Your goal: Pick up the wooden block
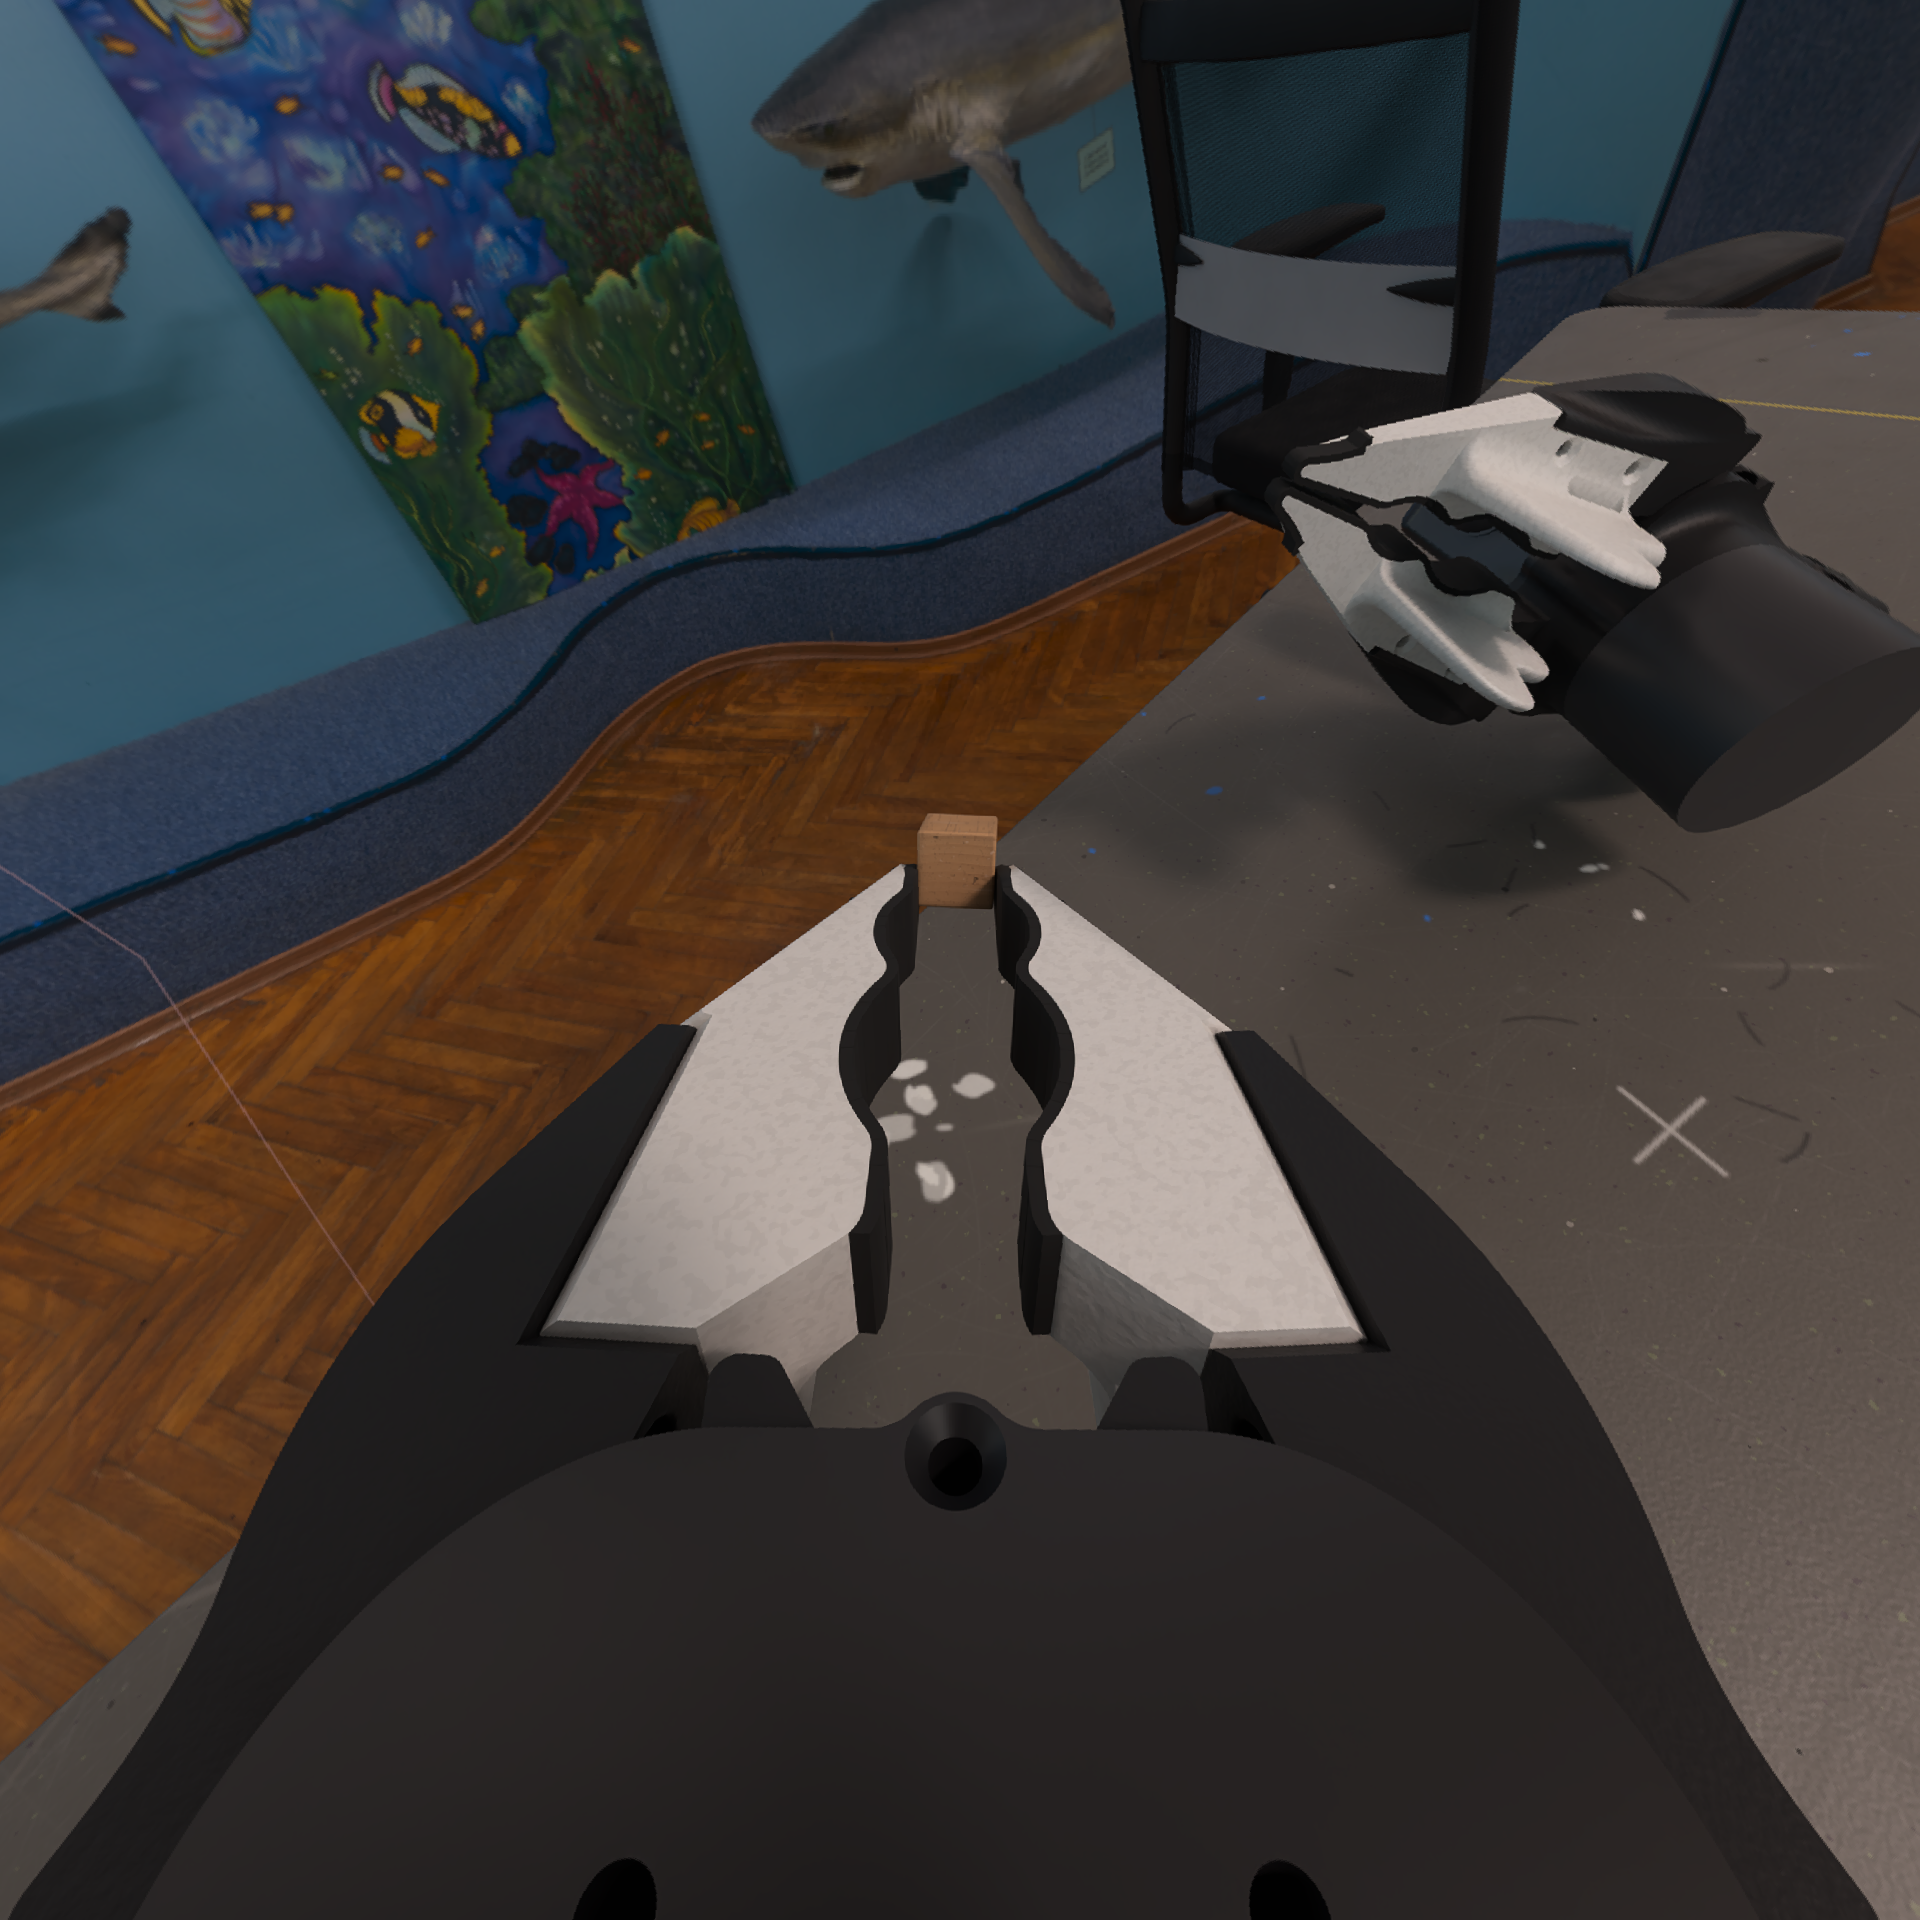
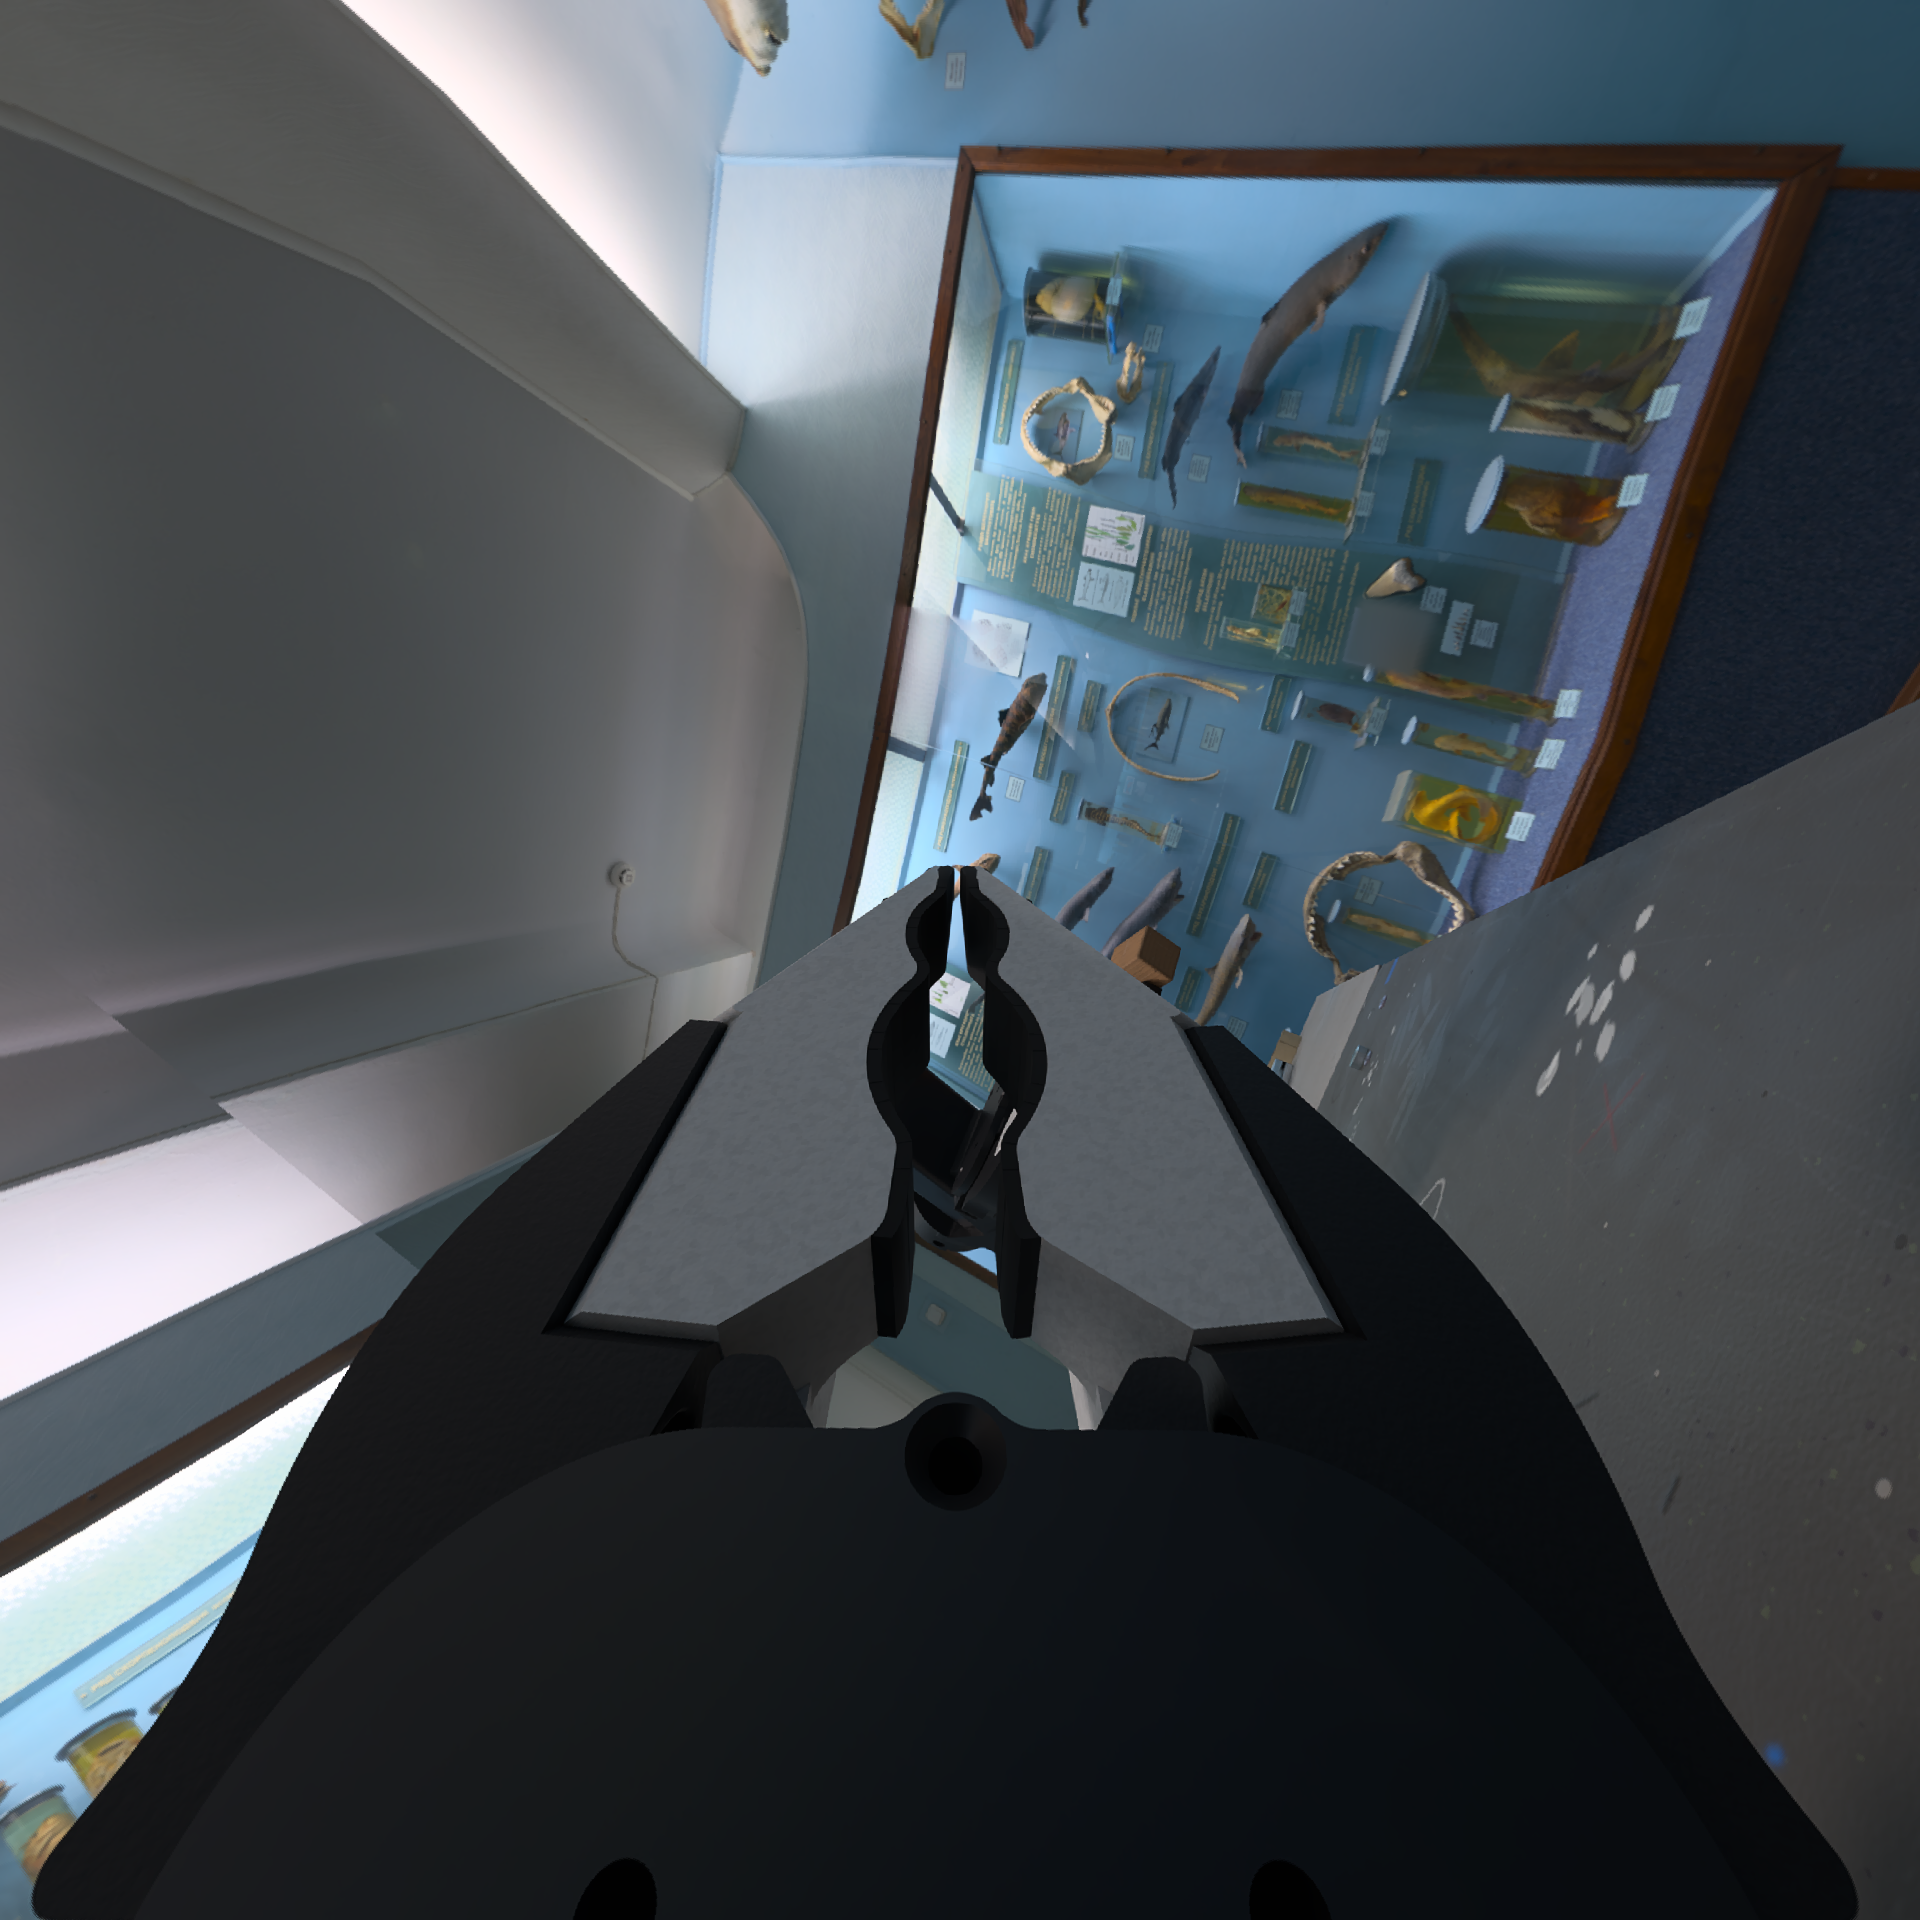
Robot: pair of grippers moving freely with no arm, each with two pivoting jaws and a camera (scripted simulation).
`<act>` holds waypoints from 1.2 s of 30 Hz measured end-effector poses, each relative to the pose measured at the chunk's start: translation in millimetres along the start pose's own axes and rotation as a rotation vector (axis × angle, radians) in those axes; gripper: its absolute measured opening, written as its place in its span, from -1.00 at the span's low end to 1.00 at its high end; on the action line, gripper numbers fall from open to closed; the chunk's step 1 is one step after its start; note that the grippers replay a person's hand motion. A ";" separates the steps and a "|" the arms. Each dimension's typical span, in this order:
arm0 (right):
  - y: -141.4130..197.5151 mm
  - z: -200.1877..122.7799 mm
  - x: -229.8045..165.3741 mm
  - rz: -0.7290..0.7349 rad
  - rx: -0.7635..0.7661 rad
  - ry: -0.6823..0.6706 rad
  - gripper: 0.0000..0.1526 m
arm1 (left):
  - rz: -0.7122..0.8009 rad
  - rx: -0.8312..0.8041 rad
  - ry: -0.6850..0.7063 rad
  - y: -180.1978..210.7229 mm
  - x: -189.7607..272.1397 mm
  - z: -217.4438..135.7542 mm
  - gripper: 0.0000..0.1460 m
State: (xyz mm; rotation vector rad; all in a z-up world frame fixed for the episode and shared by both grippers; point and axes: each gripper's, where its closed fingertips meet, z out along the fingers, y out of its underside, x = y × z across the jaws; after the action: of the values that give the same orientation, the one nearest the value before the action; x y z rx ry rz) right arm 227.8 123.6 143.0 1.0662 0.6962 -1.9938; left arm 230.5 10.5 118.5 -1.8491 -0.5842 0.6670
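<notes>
The wooden block is a small pale cube. In the left wrist view it sits between the tips of my left gripper, whose jaws are closed against its two sides, over the edge of the grey table. I cannot tell whether it touches the table. A brown cube that looks like the same block shows beside my right finger in the right wrist view. My right gripper is shut and empty, rolled on its side. It also shows in the left wrist view, hovering above the table to the right of the block.
A black office chair stands behind the table's far edge. Wooden parquet floor lies to the left of the table. A white cross and white paint spots mark the tabletop. The table fills the right side of the right wrist view.
</notes>
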 end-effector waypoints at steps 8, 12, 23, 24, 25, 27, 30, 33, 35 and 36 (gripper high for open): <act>-0.5 -0.1 -0.6 0.005 0.002 -0.003 -0.99 | 0.003 -0.001 -0.001 0.3 -0.1 0.0 -0.81; -0.7 -0.1 -0.7 0.006 0.003 -0.003 -0.99 | 0.002 -0.002 0.000 0.5 0.1 0.2 -0.81; -0.8 -0.1 -1.1 0.009 0.003 -0.005 -0.98 | 0.001 -0.001 0.002 0.3 0.2 0.2 -0.81; -0.9 -0.1 -1.1 0.009 0.004 -0.005 -0.99 | 0.001 -0.001 0.002 0.3 0.3 0.2 -0.81; -0.9 -0.1 -1.1 0.009 0.004 -0.005 -0.99 | 0.001 -0.001 0.002 0.3 0.3 0.2 -0.81; -1.0 -0.1 -1.3 0.009 0.004 -0.006 -0.98 | 0.001 0.000 0.002 0.3 0.3 0.2 -0.81; -0.8 -0.1 -1.4 0.010 0.003 -0.006 -0.98 | 0.001 -0.002 0.002 0.6 0.3 0.4 -0.81; -0.8 -0.1 -1.6 0.011 0.004 -0.007 -0.98 | 0.001 -0.001 0.002 0.5 0.3 0.5 -0.81; -0.9 -0.1 -1.7 0.012 0.004 -0.008 -0.99 | 0.002 -0.002 0.002 0.6 0.3 0.5 -0.81; -0.8 -0.1 -1.8 0.012 0.004 -0.008 -0.99 | 0.001 -0.003 0.003 0.7 0.4 0.6 -0.81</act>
State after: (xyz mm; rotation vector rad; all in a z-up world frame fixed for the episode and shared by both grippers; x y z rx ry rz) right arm 227.9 124.8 144.6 1.0616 0.6807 -1.9888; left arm 230.4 10.9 117.5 -1.8527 -0.5823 0.6647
